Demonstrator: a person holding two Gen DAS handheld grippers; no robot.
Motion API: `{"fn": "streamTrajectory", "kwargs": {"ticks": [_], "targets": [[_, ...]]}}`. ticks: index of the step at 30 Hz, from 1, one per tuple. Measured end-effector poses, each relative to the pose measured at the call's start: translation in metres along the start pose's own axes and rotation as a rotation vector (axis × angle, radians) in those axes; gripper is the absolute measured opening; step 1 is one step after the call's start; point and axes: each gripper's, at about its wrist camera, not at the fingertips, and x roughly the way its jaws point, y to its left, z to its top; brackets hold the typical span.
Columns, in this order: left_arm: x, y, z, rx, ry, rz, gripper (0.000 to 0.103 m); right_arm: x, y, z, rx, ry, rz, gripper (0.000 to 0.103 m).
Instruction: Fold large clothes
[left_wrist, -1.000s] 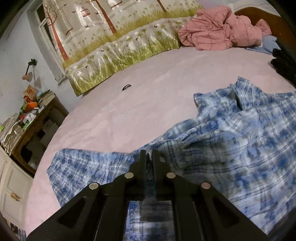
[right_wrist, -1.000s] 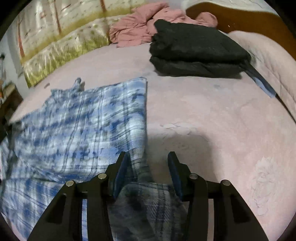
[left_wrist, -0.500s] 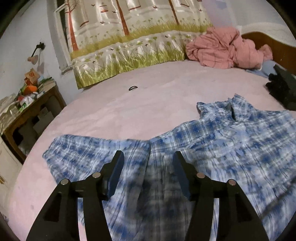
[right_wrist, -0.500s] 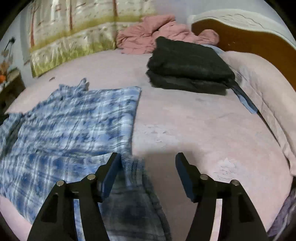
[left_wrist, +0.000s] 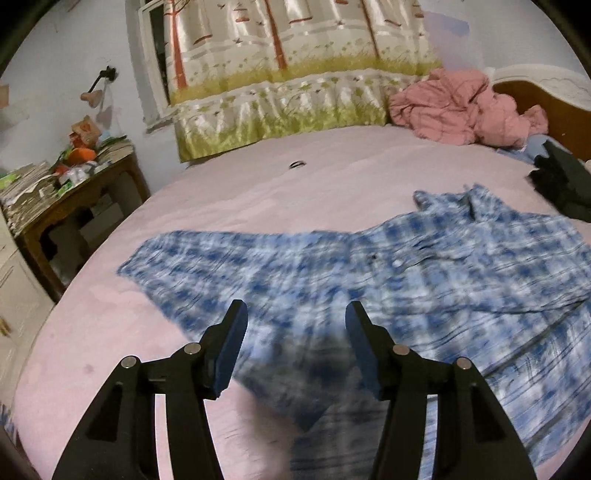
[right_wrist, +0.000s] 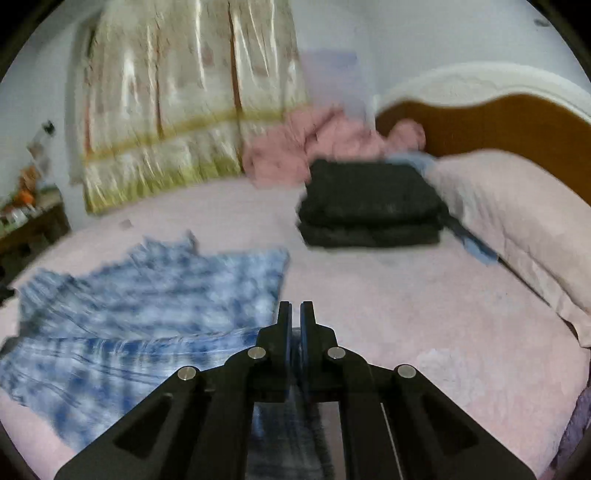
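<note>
You are over a pink bed (left_wrist: 229, 206), curtain (left_wrist: 288, 74) beyond. Your left gripper (left_wrist: 293, 325) hangs with jaws wide apart, nothing pinched, above the blue plaid shirt (left_wrist: 424, 266) spread ahead and to its right. Your right gripper (right_wrist: 295, 321) is clamped on the shirt's near edge; folded dark clothes (right_wrist: 369, 203) lie ahead, slightly right.

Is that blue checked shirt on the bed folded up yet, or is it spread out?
Mostly spread out. The shirt lies flat across the bed, collar and one sleeve showing, not in a neat stack.
</note>
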Motion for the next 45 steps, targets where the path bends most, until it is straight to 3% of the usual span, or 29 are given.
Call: {"fn": "streamTrajectory", "kwargs": {"ticks": [4, 10, 12, 15, 17, 20, 22, 26, 30, 33, 35, 36, 37, 38, 39, 41, 44, 45], "targets": [[0.007, 0.02, -0.007, -0.039, 0.003, 0.055, 0.054, 0.041, -0.007, -0.006, 0.01, 0.135, -0.068, 0.005], [0.019, 0.068, -0.02, -0.155, 0.024, 0.065, 0.056, 0.014, -0.014, 0.001, 0.042, 0.056, -0.062, 0.007], [0.029, 0.087, -0.023, -0.222, 0.039, 0.045, 0.06, 0.0, -0.006, 0.004, 0.031, 0.033, -0.012, 0.015], [0.043, 0.119, -0.028, -0.349, 0.055, 0.018, 0.065, -0.014, 0.012, 0.008, 0.015, 0.014, 0.087, 0.038], [0.044, 0.139, -0.03, -0.404, 0.01, 0.039, 0.065, -0.017, 0.025, 0.008, 0.017, 0.005, 0.113, 0.054], [0.054, 0.164, -0.028, -0.429, -0.02, 0.08, 0.077, -0.008, 0.047, 0.005, -0.022, 0.007, 0.1, 0.054], [0.076, 0.179, -0.025, -0.456, 0.026, 0.015, 0.081, 0.003, 0.059, 0.001, -0.048, 0.015, 0.072, 0.054], [0.122, 0.204, -0.024, -0.517, 0.109, -0.04, 0.081, 0.03, 0.071, -0.01, -0.046, 0.074, 0.083, 0.054], [0.161, 0.227, -0.031, -0.602, 0.154, -0.017, 0.082, 0.052, 0.074, -0.025, -0.046, 0.139, 0.065, 0.054], [0.172, 0.244, -0.028, -0.687, 0.08, -0.069, 0.082, 0.06, 0.071, -0.027, -0.027, 0.172, 0.084, 0.055], [0.185, 0.253, -0.024, -0.708, 0.081, -0.082, 0.078, 0.066, 0.07, -0.029, -0.023, 0.196, 0.092, 0.055], [0.191, 0.255, -0.022, -0.709, 0.082, -0.093, 0.066, 0.068, 0.07, -0.03, -0.023, 0.201, 0.092, 0.055], [0.194, 0.257, -0.022, -0.713, 0.072, -0.106, 0.045, 0.067, 0.07, -0.029, -0.024, 0.198, 0.09, 0.055], [0.195, 0.26, -0.021, -0.723, 0.059, -0.118, 0.033, 0.066, 0.071, -0.029, -0.026, 0.196, 0.087, 0.055], [0.193, 0.26, -0.022, -0.729, 0.046, -0.137, 0.01, 0.066, 0.071, -0.029, -0.029, 0.195, 0.083, 0.055], [0.181, 0.256, -0.019, -0.698, -0.011, -0.156, 0.004, 0.067, 0.073, -0.029, -0.036, 0.199, 0.075, 0.055], [0.154, 0.232, 0.0, -0.575, -0.097, -0.082, 0.003, 0.067, 0.075, -0.029, -0.05, 0.199, 0.058, 0.055], [0.145, 0.221, 0.007, -0.575, -0.112, -0.116, 0.003, 0.067, 0.076, -0.029, -0.056, 0.198, 0.051, 0.055]]}}
